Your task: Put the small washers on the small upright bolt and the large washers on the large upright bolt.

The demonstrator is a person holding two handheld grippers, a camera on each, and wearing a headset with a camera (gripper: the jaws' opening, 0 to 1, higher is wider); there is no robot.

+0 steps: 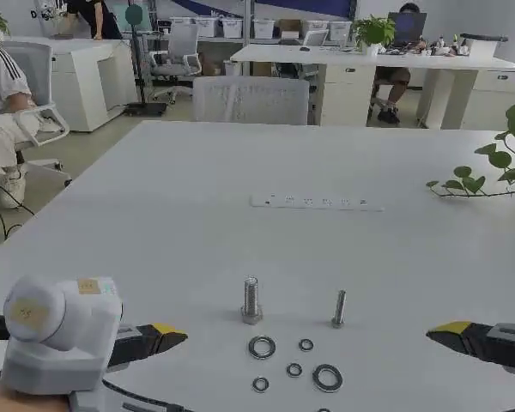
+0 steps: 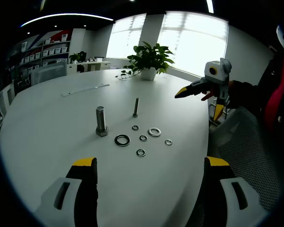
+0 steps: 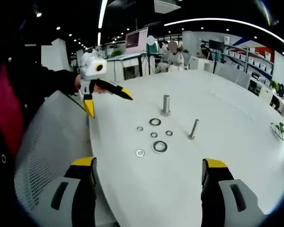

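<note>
Flat washers [image 1: 293,370] might skid
Lower middle, thin, hard to pinch; left claw [image 2: 150,163] and right claw [image 3: 149,163] both wide, empty.

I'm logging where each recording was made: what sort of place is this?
Probably an open-plan office: white desks, a swivel chair, a screen and a potted plant on a far desk, plus a power strip on the big white table.

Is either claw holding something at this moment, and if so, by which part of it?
Nothing is held. The left claw and the right claw are both open and empty; the washers lie loose on the table.
</note>
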